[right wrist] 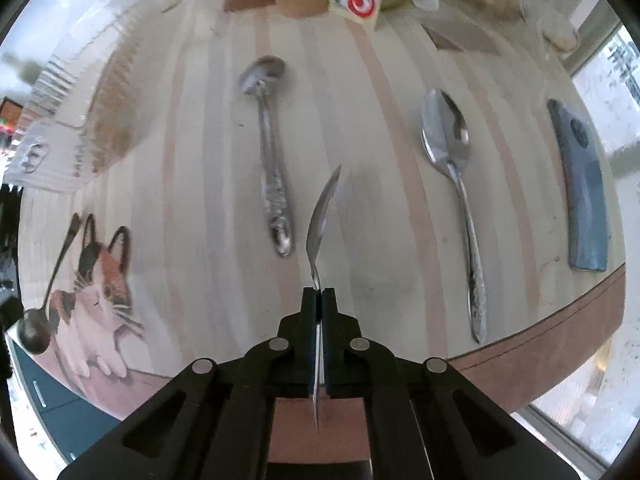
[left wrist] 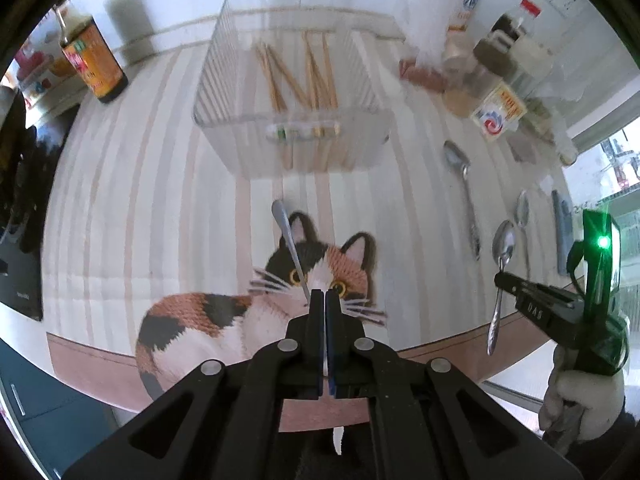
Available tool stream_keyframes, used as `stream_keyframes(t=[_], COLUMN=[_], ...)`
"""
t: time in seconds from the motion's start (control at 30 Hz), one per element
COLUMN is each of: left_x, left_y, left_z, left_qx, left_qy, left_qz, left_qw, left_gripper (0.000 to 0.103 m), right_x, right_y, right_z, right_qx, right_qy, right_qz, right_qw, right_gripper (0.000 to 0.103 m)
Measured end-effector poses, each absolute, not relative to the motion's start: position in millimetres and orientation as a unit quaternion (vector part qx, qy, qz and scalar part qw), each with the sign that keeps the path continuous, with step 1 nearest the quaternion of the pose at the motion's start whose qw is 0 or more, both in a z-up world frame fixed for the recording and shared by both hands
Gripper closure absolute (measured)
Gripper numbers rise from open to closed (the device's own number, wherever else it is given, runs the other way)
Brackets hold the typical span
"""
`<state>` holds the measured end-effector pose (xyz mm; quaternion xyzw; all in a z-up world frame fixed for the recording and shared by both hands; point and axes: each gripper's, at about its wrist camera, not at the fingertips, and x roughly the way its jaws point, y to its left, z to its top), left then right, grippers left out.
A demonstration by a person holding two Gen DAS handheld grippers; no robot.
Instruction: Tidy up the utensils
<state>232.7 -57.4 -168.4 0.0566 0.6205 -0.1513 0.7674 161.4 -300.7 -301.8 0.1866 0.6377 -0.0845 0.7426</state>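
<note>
My left gripper [left wrist: 324,294] is shut on a metal spoon [left wrist: 289,246] whose handle sticks up and forward above the cat-print tablecloth. My right gripper [right wrist: 319,291] is shut on another spoon [right wrist: 322,216], bowl forward and edge-on; it also shows in the left wrist view [left wrist: 503,246] at the right. A clear ribbed plastic organizer [left wrist: 288,108] holding several wooden chopsticks [left wrist: 308,70] stands ahead of the left gripper. Two more spoons lie on the table: one ornate-handled [right wrist: 270,152], one plain [right wrist: 454,184].
A dark sauce bottle [left wrist: 94,62] stands at far left. Jars, packets and a red-capped bottle [left wrist: 508,36] crowd the back right. A grey-blue flat object [right wrist: 582,188] lies near the right edge. The round table's brown rim [right wrist: 560,336] curves close in front.
</note>
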Motion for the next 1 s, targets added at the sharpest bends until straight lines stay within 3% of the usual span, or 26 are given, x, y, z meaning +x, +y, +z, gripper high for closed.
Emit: stream_keyframes(t=[0.2,0.33,0.37,0.43,0.47,0.7,0.87,0.9,0.93,1.0], left_x=[235,244,247,250,250,246,241,239,238,236], left_y=[-58,-47,-42,-35,-31,-37,-52,-57,-61,-64], left_z=[-135,-149,-161,-189,-207,-276,-284,-284,-283,-284], left_qx=[0.056,0.011,-0.011,-0.035,-0.047,-0.037,0.015,0.031,0.043,0.048], left_qy=[0.590,0.615,0.634,0.666,0.683,0.744,0.742,0.739,0.732,0.726], left_qz=[-0.171,-0.172,-0.172,-0.169,-0.158,-0.118,-0.092,-0.090,-0.091,-0.093], left_qw=[0.787,0.770,0.754,0.726,0.712,0.657,0.664,0.667,0.674,0.679], left_gripper=[0.103,0.101,0.097,0.078,0.076,0.076,0.078,0.081,0.091,0.094], right_x=[153,147,146,146,146,142,141,142,141,141], right_y=[-310,-320,-322,-319,-318,-316,-314,-313,-313,-314], right_z=[-264,-244,-243,-243,-246,-273,-283,-286,-287,-289], right_qx=[0.218,0.238,0.239,0.240,0.239,0.250,0.250,0.249,0.250,0.252], right_qy=[0.607,0.589,0.588,0.589,0.592,0.612,0.619,0.620,0.620,0.621], right_qz=[-0.070,-0.066,-0.065,-0.066,-0.066,-0.071,-0.075,-0.075,-0.077,-0.077], right_qw=[0.761,0.770,0.770,0.769,0.767,0.746,0.741,0.740,0.740,0.739], right_gripper=[0.101,0.101,0.101,0.101,0.101,0.101,0.101,0.101,0.101,0.101])
